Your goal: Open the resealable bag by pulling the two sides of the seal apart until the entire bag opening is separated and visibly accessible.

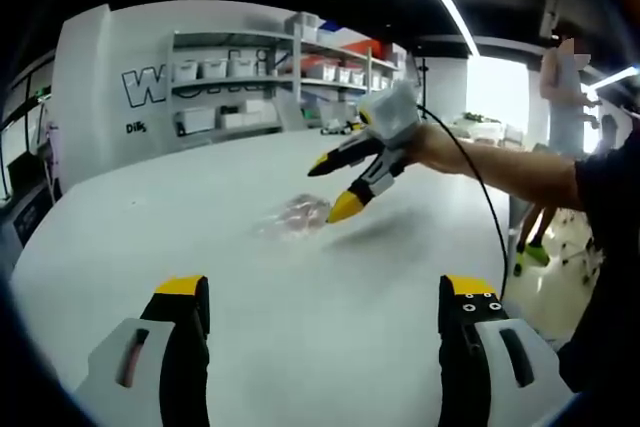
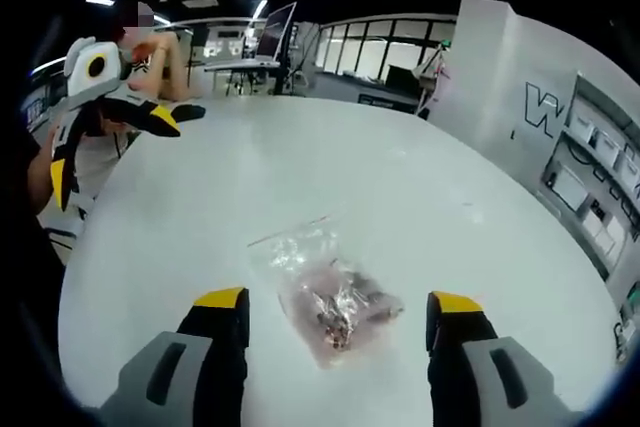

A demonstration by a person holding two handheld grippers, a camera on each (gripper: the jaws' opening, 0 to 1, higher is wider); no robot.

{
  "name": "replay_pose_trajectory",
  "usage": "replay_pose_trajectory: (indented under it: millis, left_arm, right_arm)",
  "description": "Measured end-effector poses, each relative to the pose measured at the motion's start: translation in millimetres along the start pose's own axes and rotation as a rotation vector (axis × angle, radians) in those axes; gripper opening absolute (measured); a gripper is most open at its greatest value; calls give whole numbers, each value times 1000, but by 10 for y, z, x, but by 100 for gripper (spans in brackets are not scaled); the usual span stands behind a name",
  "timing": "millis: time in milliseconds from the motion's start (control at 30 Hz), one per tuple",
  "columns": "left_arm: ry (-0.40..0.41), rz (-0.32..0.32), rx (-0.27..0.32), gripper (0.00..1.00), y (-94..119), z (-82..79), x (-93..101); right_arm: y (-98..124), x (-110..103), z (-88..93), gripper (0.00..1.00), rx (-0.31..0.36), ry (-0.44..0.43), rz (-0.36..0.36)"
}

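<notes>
Bag (image 2: 328, 299) lies flat near the middle of the white surface (image 2: 420, 197), seal apparently unopened, small contents inside. Right claw (image 2: 340, 322) hovers spread wide over it, gripping nothing; left claw (image 1: 320, 297) waits open nearer the surface's edge. Approach step: next, each claw likely must pinch one side of the seal.

Both views face bag (image 2: 325, 297) fr. opposite sides.

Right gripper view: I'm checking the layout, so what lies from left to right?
Left gripper with yellow-tipped black jaws → right gripper's own left jaw → clear plastic resealable bag holding small brownish items, flat on the white table → own right jaw.
</notes>
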State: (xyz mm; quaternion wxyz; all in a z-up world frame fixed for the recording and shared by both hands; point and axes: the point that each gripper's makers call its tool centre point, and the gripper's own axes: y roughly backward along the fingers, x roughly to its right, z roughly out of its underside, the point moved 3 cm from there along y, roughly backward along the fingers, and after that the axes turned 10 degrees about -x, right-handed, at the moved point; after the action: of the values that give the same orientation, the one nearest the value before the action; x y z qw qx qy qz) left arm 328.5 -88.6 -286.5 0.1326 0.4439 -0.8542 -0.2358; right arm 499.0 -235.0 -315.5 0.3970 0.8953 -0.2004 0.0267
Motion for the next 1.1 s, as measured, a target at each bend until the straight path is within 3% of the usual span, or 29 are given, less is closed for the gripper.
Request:
replay_pose_trajectory:
  millis: [900, 1100]
  left_arm:
    - [6, -2, -9, 94, -35, 34, -33]
    - [6, -1, -11, 94, -45, 34, -40]
  right_arm:
    - [-134, -51, -10, 64, -35, 36, -15]
    - [-158, -112, -2, 55, -40, 42, -29]
